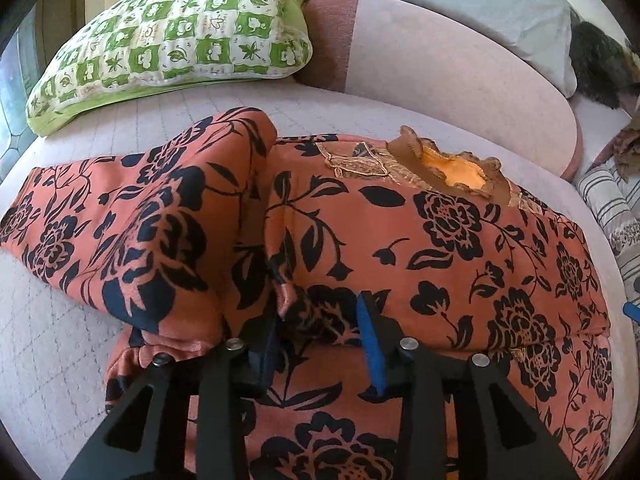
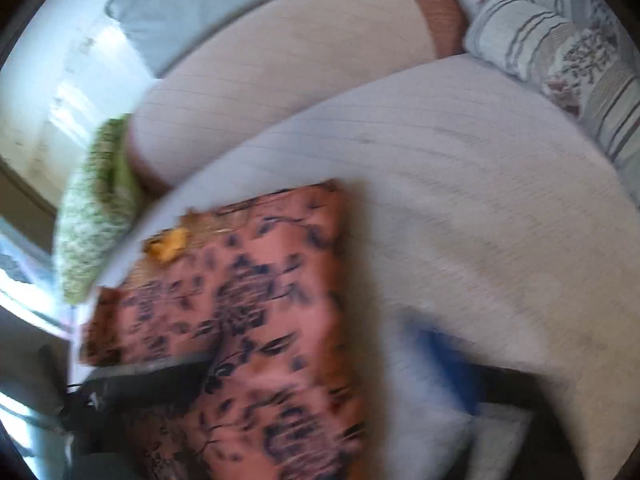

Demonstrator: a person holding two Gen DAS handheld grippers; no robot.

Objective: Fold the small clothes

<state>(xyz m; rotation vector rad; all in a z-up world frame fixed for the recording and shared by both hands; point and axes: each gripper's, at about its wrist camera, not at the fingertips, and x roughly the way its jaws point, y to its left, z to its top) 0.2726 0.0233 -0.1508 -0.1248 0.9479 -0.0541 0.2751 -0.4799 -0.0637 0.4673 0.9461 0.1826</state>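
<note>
1. Left wrist view: an orange garment (image 1: pixel 400 240) with a black floral print lies on the pale quilted mattress (image 1: pixel 60 360), its brown ruffled collar (image 1: pixel 452 164) toward the far side, showing a yellow lining.
2. A sleeve (image 1: pixel 132 216) lies folded to the left of the body.
3. The left gripper (image 1: pixel 320 344) sits low over the garment's near part, jaws apart, with a bunched fold of cloth between the blue-padded fingers (image 1: pixel 370 344); not clamped.
4. A green checked pillow (image 1: pixel 172 44) and a pink bolster (image 1: pixel 440 72) lie beyond.
5. Right wrist view, heavily blurred: the garment (image 2: pixel 248 320) lies at lower left on the mattress (image 2: pixel 480 220). The right gripper (image 2: pixel 452 364) appears only as a blue and dark smear; jaw state cannot be told.
6. A striped cushion (image 2: pixel 560 48) lies at upper right.
</note>
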